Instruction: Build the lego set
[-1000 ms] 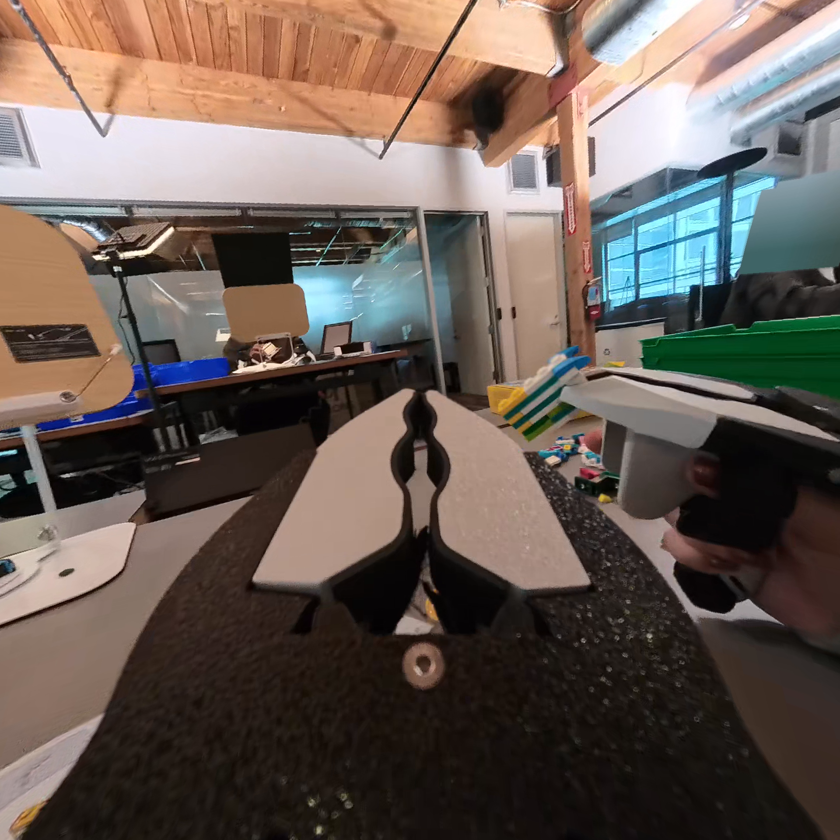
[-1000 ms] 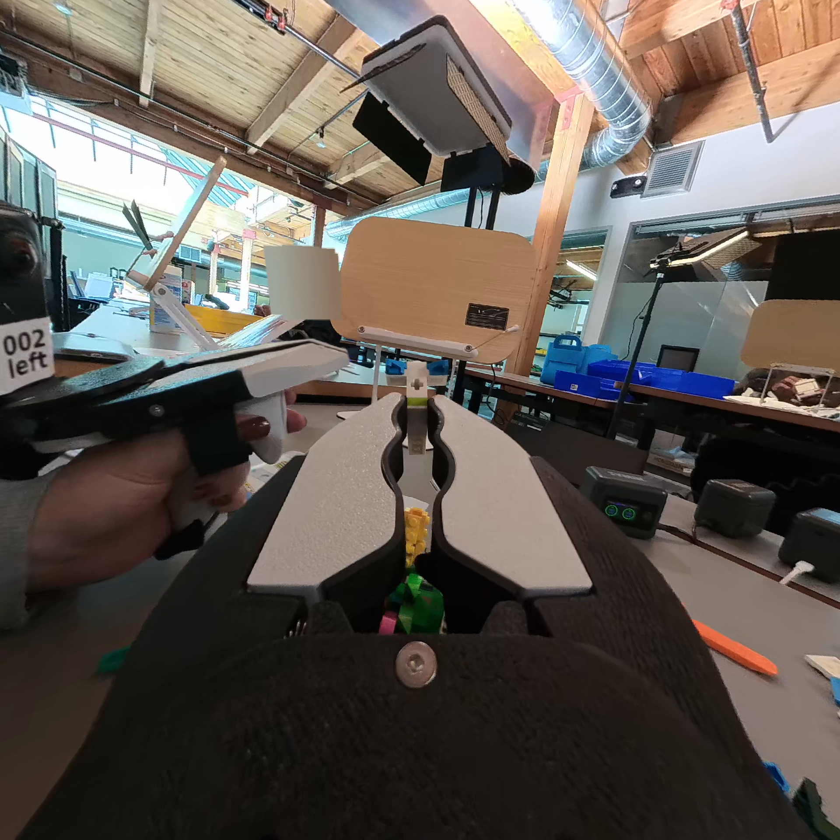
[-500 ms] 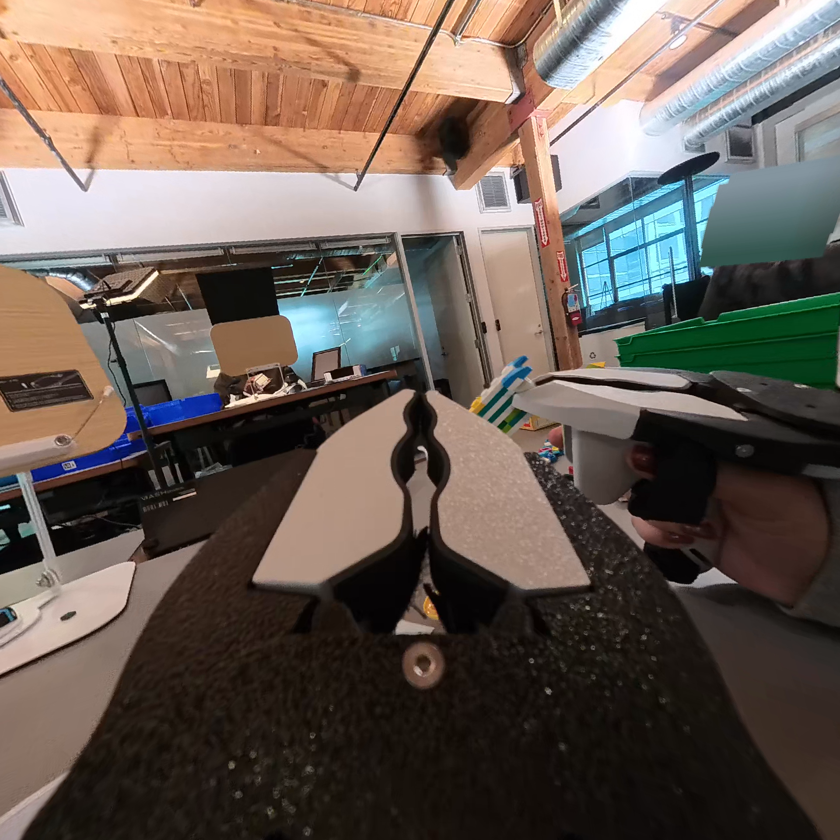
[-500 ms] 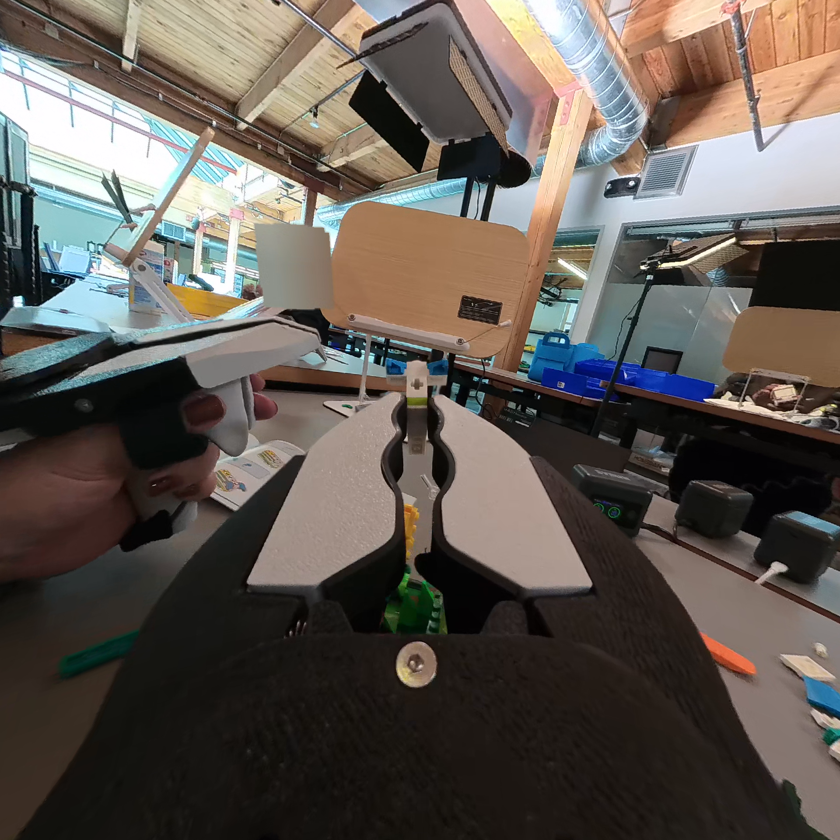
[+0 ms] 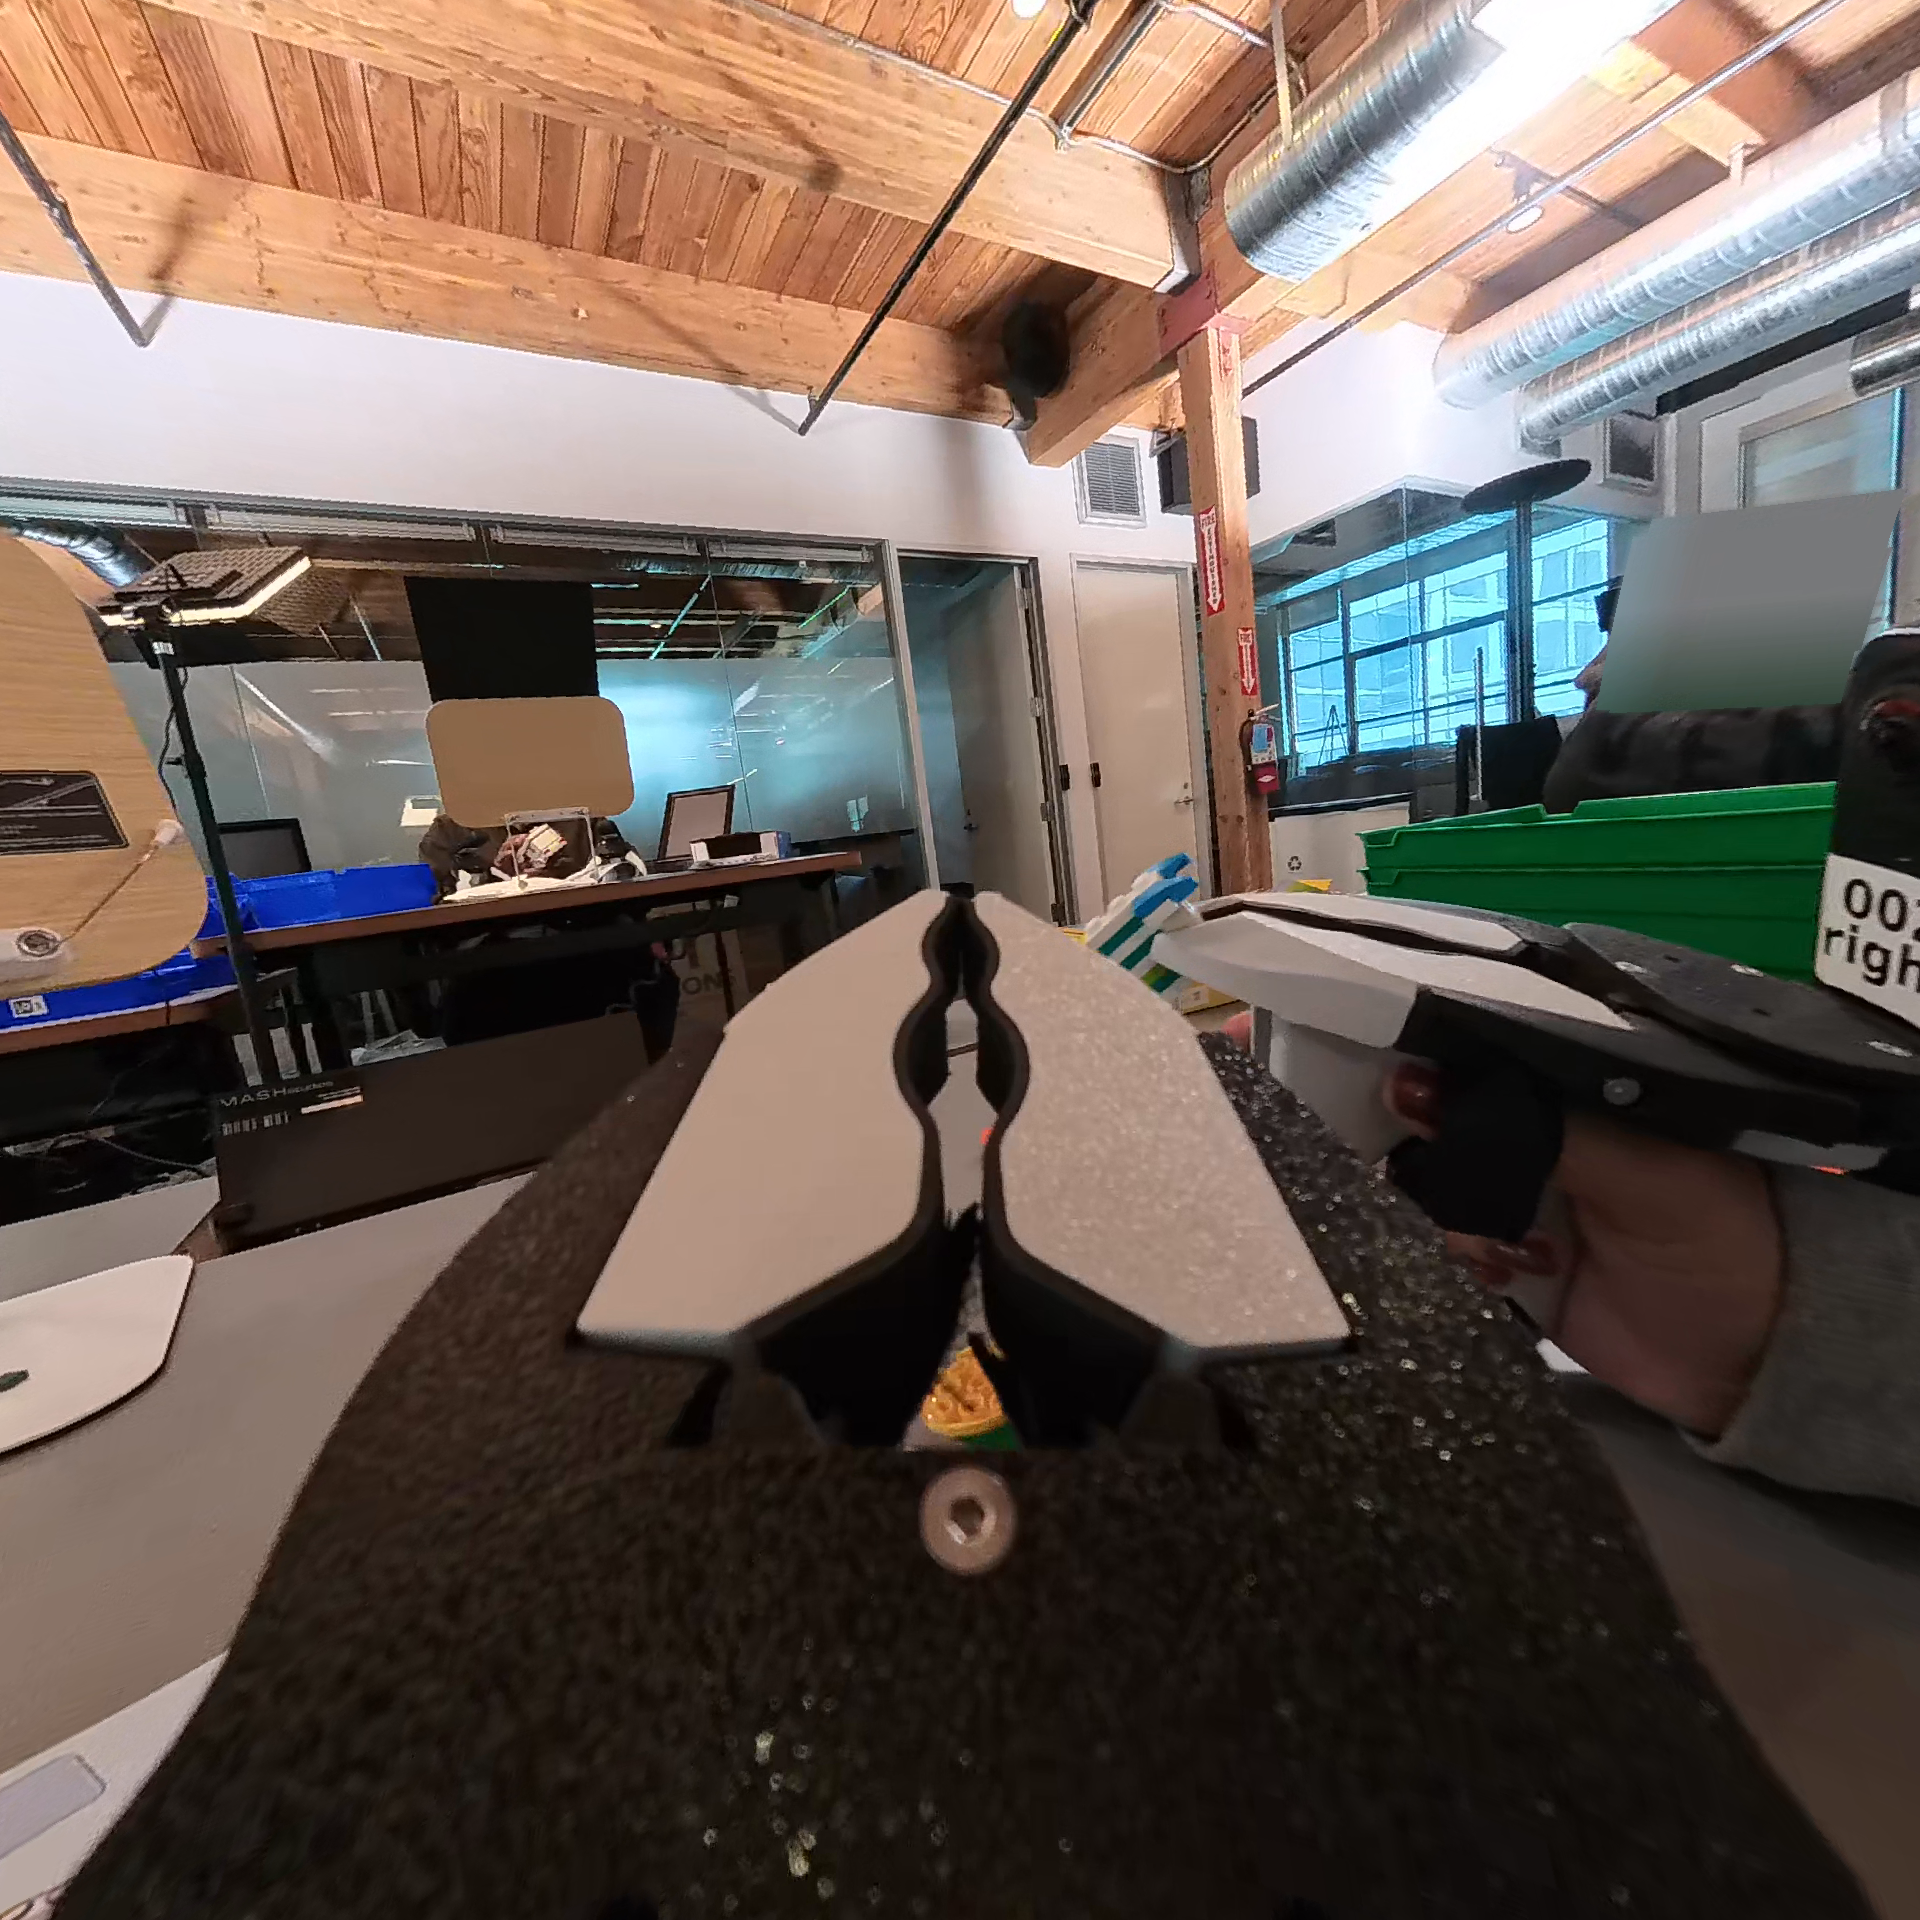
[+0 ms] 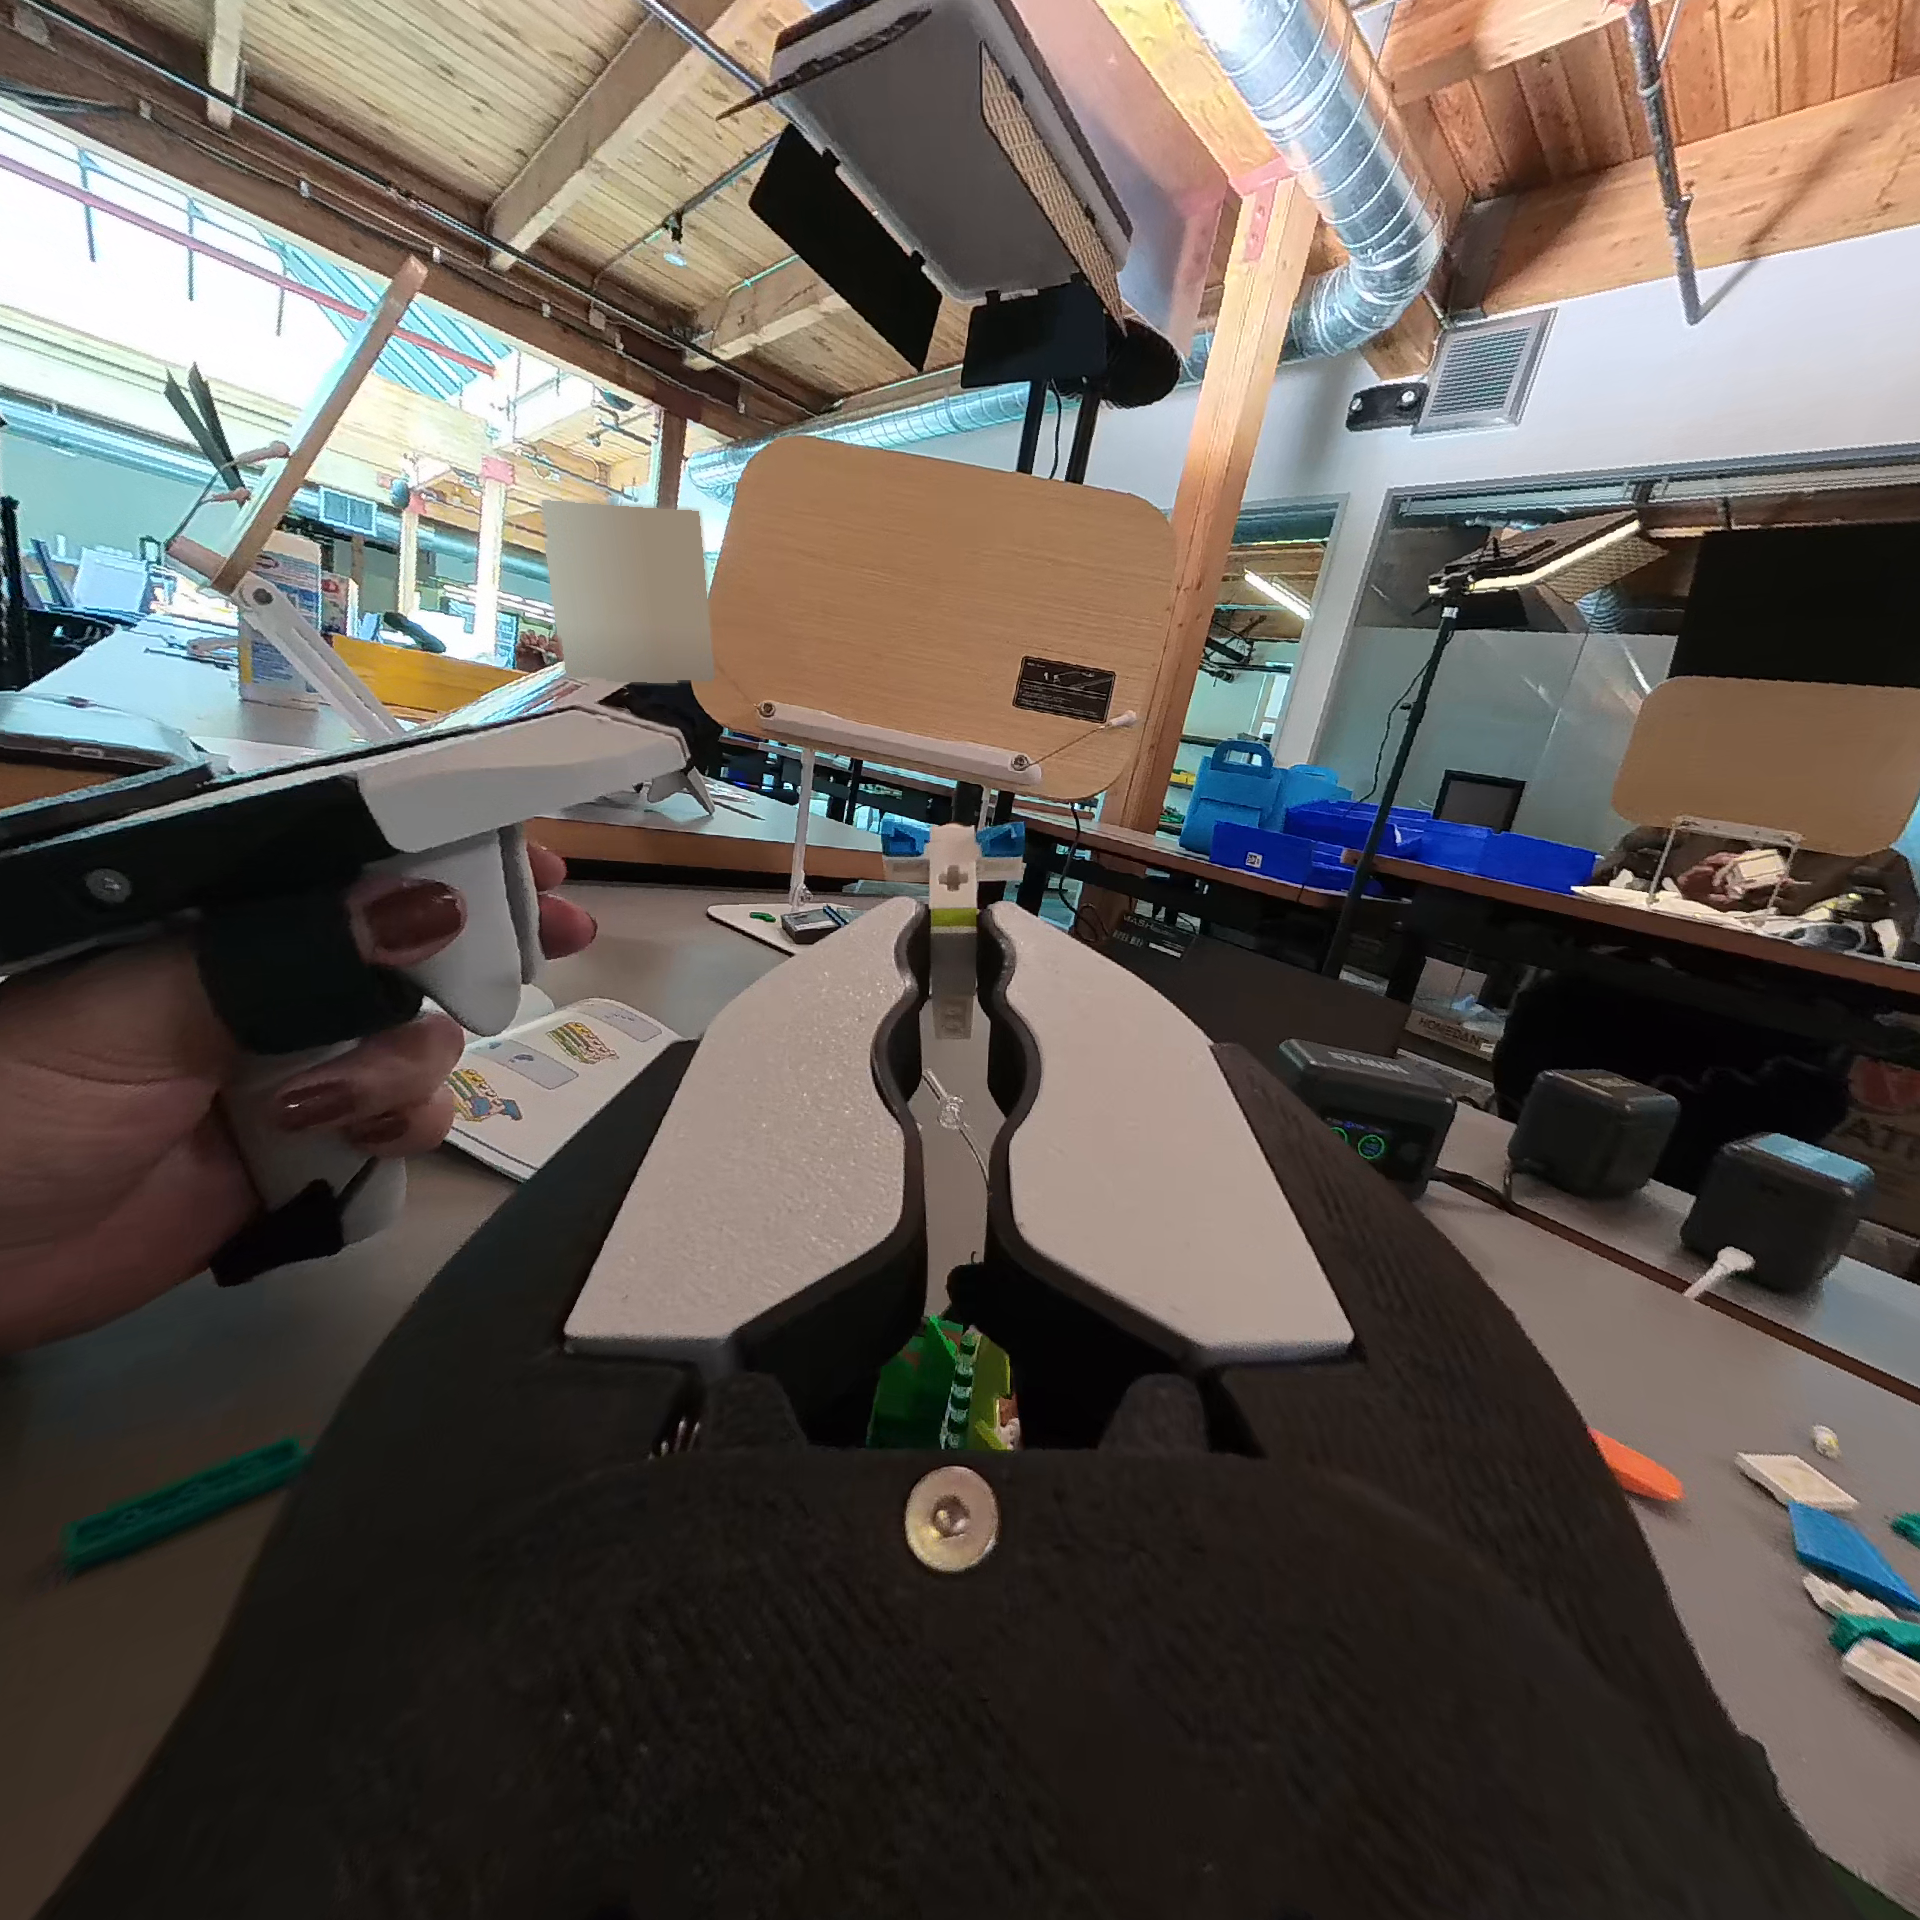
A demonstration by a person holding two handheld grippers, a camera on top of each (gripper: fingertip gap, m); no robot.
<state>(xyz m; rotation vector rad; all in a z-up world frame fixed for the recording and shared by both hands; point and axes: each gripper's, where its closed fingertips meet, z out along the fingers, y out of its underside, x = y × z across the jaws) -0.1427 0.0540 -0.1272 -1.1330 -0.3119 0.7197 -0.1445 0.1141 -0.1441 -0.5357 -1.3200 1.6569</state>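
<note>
The left gripper (image 5: 961,914) is raised level, its fingers (image 5: 821,1101) pressed together at the tips with nothing between them. The left hand (image 6: 135,1122) wraps its handle from below, one finger on the trigger. The right gripper (image 6: 954,920) is level beside it, its fingers (image 6: 1122,1122) clamped on a brick piece (image 6: 954,935). The right hand (image 5: 1652,1278) grips its handle.

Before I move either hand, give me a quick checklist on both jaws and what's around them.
1. Right gripper jaws clamp the small white, lime and blue brick assembly: ok.
2. Brick assembly protrudes past the tips, blue pieces up top: ok.
3. Left gripper jaws shut, nothing between the tips: ok.
4. The two grippers apart, not touching: ok.
5. Loose bricks on the grey table at right: ok.
6. Grip firmness: cannot tell.
</note>
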